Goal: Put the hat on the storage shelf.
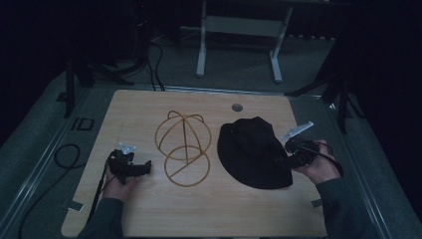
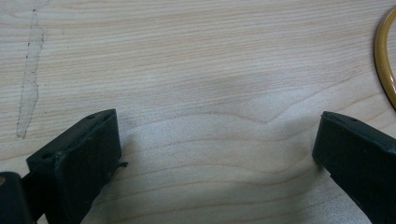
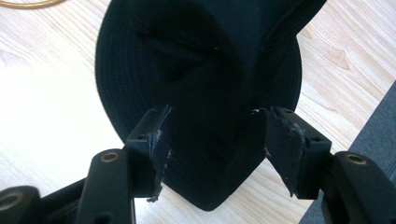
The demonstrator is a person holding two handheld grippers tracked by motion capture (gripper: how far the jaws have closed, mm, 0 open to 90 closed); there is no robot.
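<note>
High view: a black hat [image 1: 254, 152] lies flat on the wooden counter [image 1: 149, 209], near the right side, and a gold wire hat stand [image 1: 182, 147] sits just beside it, to its left. The stand looks like a round cage on a ring, so the hat is likely meant to go over it. The right claw [image 1: 290, 148] is at the hat's right edge, held low and tipped toward it. In the right gripper view the hat's brim [image 3: 210, 186] sits between the two jaws, and a fold of cloth [image 3: 205, 116] bulges up there. The jaws stand partly apart and there are small gaps beside the cloth, so they do not seem to pinch it now. The left claw [image 1: 143, 168] rests low on the counter, left of the stand and pointing toward it. Its jaws are wide apart, with only bare wood between them in the left gripper view. It looks ready to steady the stand.
</note>
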